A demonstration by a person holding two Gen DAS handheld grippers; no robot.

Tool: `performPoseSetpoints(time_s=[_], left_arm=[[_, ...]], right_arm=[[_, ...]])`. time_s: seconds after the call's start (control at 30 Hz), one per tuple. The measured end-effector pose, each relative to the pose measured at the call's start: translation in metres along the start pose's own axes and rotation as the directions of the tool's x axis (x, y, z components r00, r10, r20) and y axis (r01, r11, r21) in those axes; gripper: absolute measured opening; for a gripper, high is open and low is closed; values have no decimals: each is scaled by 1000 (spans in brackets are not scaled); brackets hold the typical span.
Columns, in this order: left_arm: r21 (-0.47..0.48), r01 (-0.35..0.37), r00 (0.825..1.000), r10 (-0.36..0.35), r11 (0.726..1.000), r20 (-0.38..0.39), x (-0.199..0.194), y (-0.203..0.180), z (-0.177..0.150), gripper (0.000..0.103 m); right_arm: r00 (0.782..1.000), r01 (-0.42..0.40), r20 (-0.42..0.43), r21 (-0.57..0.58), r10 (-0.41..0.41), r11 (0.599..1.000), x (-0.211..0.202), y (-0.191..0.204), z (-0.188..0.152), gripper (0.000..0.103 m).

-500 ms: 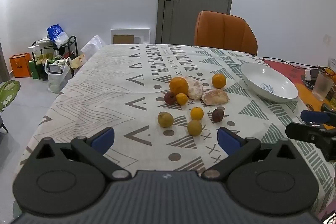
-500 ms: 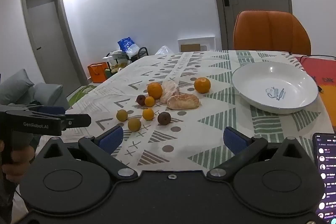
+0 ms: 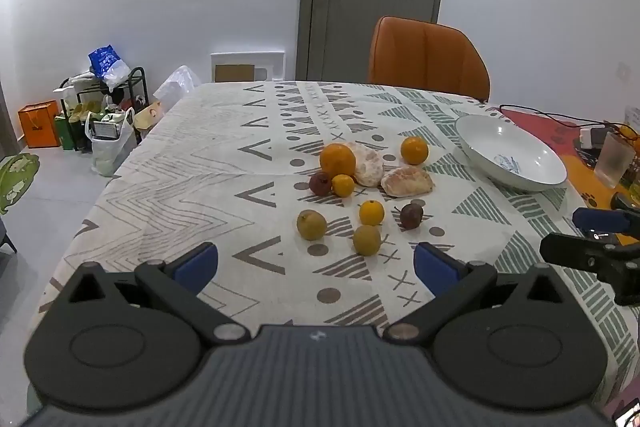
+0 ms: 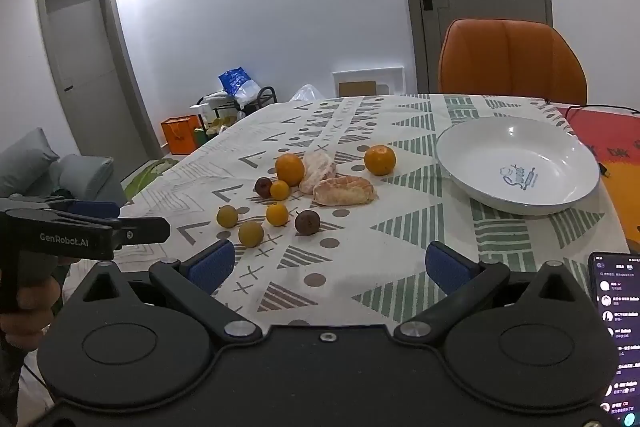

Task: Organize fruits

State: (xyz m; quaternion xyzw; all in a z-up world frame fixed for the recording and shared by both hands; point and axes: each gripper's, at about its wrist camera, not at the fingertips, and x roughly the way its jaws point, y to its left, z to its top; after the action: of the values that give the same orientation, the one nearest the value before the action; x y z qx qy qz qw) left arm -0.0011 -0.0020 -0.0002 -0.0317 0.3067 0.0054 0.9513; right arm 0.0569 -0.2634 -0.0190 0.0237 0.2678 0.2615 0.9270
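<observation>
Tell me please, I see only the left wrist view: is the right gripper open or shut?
Observer: Open. In its own view the right gripper has nothing between its fingers.
Operator: Is the white bowl completely empty? Its near rim hides a part.
Observer: Yes, the white bowl holds no fruit, only a printed logo.
Operator: What furniture stands far at the left?
Observer: A grey sofa.

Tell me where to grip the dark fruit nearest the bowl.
Grip the dark fruit across its round middle, coming from above with the open right gripper. Its stem points up-left, and it lies apart from the small orange, so both sides look free.
</observation>
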Motion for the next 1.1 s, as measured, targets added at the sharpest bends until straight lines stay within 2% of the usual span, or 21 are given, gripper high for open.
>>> performPoseSetpoints(time_s=[1.1], left_arm=[[17,7,1000,-7,1000,-11,1,-5,0,103]], right_arm=[[1000,21,-4,13,-20,1000,0,-4,0,103]])
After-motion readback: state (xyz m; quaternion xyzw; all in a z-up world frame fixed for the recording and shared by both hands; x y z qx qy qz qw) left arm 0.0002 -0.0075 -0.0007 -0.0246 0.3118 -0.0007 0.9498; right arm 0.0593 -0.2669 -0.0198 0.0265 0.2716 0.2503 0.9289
